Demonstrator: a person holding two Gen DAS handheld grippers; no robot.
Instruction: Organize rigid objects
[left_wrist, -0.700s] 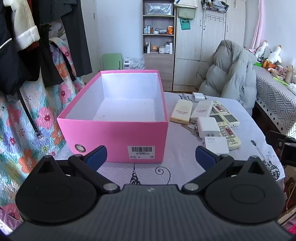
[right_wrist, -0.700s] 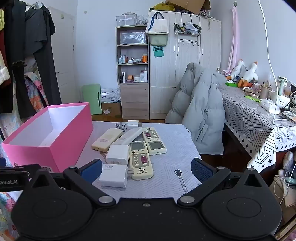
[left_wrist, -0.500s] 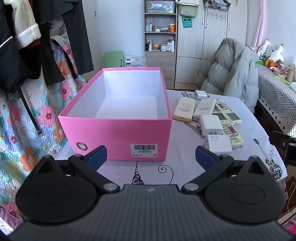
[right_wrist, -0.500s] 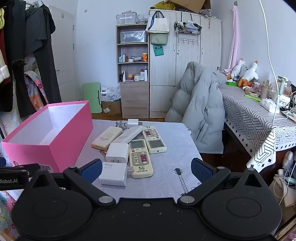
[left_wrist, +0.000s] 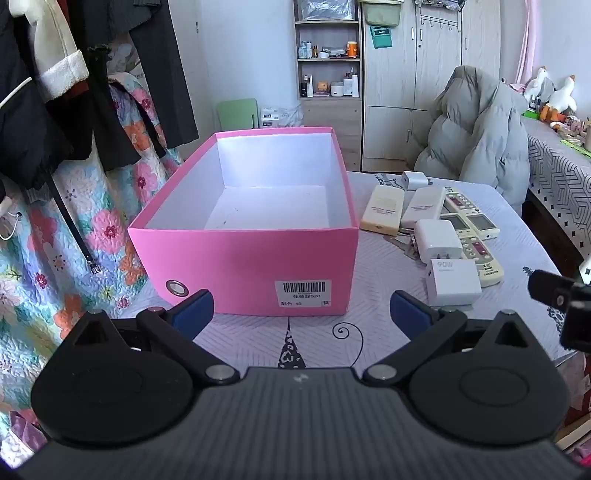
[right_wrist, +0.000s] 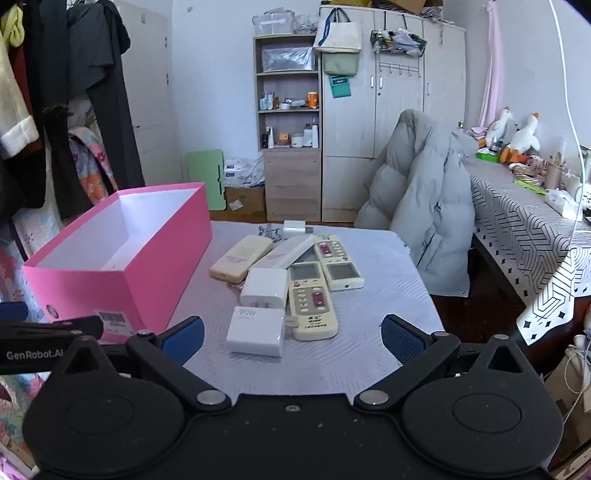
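An empty pink box (left_wrist: 243, 266) (right_wrist: 122, 280) stands on the left of the table. To its right lie several remote controls (left_wrist: 476, 251) (right_wrist: 312, 302), a cream remote (left_wrist: 382, 208) (right_wrist: 240, 258), and white chargers (left_wrist: 452, 282) (right_wrist: 256, 330), one more charger (left_wrist: 437, 240) (right_wrist: 266, 288) behind. My left gripper (left_wrist: 301, 310) is open and empty in front of the box. My right gripper (right_wrist: 291, 338) is open and empty just before the nearest charger.
A small white plug (left_wrist: 413, 180) lies at the table's far edge. A chair with a grey puffer jacket (right_wrist: 424, 206) stands behind the table. Hanging clothes (left_wrist: 55, 110) are at the left. A patterned desk (right_wrist: 524, 229) is at the right.
Both grippers have moved slightly forward and up toward the table; the box and chargers appear a little nearer. Both stay open.
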